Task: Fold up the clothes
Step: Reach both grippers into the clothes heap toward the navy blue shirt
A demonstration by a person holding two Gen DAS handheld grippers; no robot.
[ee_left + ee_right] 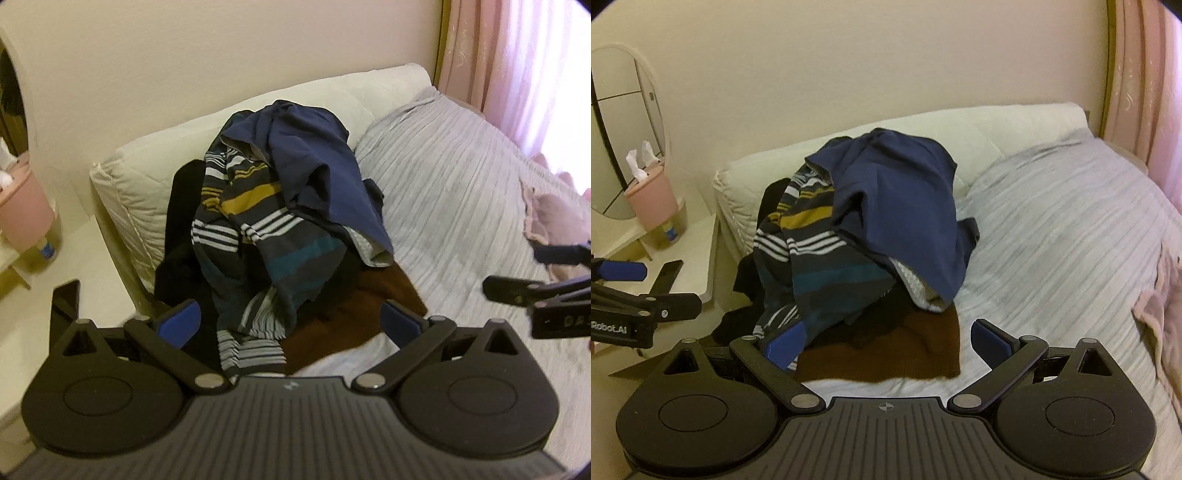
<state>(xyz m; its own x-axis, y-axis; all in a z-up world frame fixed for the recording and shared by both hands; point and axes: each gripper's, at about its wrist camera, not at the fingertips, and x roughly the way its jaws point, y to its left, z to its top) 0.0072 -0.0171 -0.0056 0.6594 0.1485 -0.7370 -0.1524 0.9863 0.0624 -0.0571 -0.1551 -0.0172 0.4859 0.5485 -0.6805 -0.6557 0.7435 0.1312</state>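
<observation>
A heap of clothes lies on the bed against a cream pillow [147, 192]. On top is a navy garment [317, 162], also in the right wrist view [897, 206]. Under it is a striped shirt [258, 229] with white, yellow and teal bands [816, 258]. A brown garment [354, 310] lies flat at the front [908, 350], and black cloth [184, 251] sits at the left. My left gripper [290, 317] is open and empty just in front of the heap. My right gripper [886, 338] is open and empty over the brown garment.
The bed has a grey ribbed cover [461, 192]. A pink cloth [550, 214] lies at its right side. A white bedside table [690, 251] at the left holds a pink tissue box [652, 199] and a mirror [624, 129]. Pink curtains [1145, 92] hang at the right.
</observation>
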